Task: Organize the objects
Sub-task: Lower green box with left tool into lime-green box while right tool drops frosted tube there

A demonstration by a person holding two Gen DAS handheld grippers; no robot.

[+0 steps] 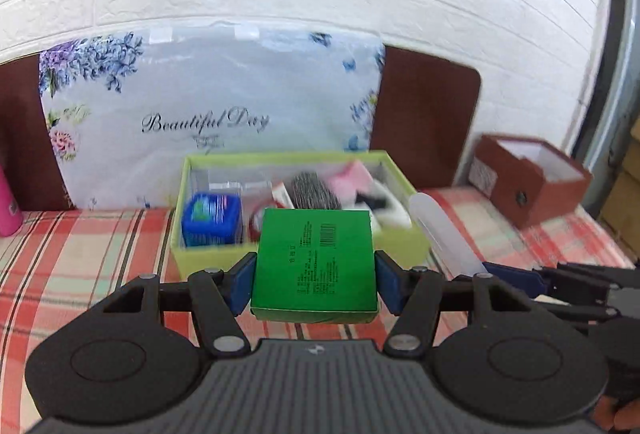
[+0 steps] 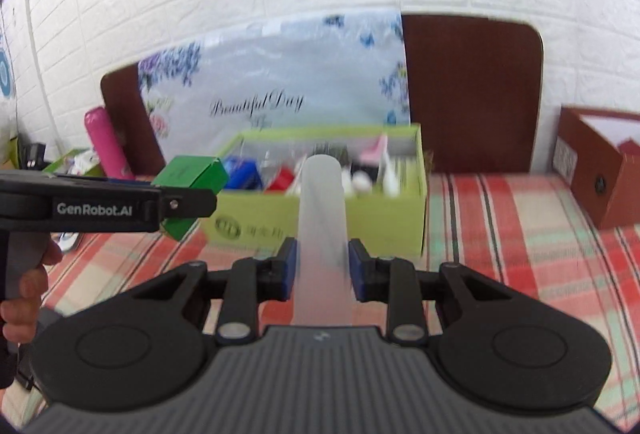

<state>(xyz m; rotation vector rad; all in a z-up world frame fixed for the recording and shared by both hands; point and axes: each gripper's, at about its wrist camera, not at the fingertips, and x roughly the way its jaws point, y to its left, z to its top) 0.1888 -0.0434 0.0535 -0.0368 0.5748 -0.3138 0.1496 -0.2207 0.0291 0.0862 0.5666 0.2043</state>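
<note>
Left wrist view: my left gripper (image 1: pixel 316 280) pinches the green box (image 1: pixel 315 262), my right gripper (image 2: pixel 322 268) pinches the frosted tube (image 2: pixel 322 218) (both closed snugly), and either could snag the crowded lime bin (image 1: pixel 208 258).

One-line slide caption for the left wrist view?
Left gripper holds green box before the lime storage box; right gripper's frosted tube alongside.

The lime tray (image 1: pixel 224 261) is crowded inside, a blue tub (image 1: pixel 212 218) at its left end and striped and pink bits toward the right, so little open room shows in it. In front of the tray the plaid cloth (image 1: pixel 80 258) lies bare, though the green box (image 1: pixel 316 262) and the frosted tube (image 2: pixel 322 218) are held over its near wall. Behind the tray a floral cushion (image 1: pixel 208 105) blocks the way, a brown box (image 1: pixel 532 185) stands to its right and a pink bottle (image 2: pixel 106 141) well to its left
</note>
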